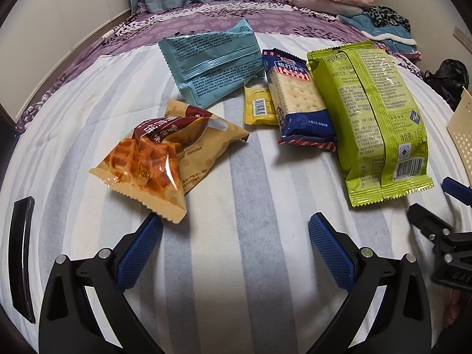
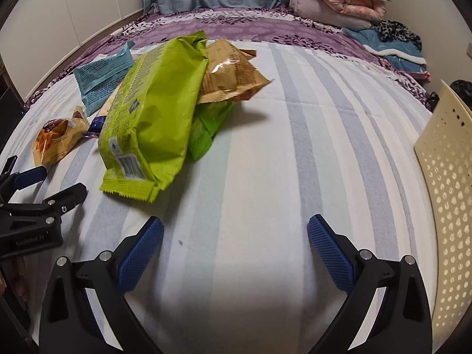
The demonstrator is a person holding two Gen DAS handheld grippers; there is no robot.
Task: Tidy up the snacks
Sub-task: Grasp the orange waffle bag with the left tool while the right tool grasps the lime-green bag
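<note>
On the striped bed sheet [image 1: 236,265] our snacks lie loose: a waffle packet [image 1: 141,165] nearest our left claw [image 1: 235,230], a teal pack [image 1: 212,65] behind it, a small yellow sachet [image 1: 259,106] touching a blue cracker pack [image 1: 301,100], and a long green bag [image 1: 374,118] beside that. From the right wrist we see the green bag [image 2: 153,112] overlapping a tan packet [image 2: 233,73] and a smaller green pouch [image 2: 206,129]. Our right claw [image 2: 235,230] hangs over bare sheet, spread wide and empty, as is the left. A cream perforated basket [image 2: 448,177] stands at the right edge.
</note>
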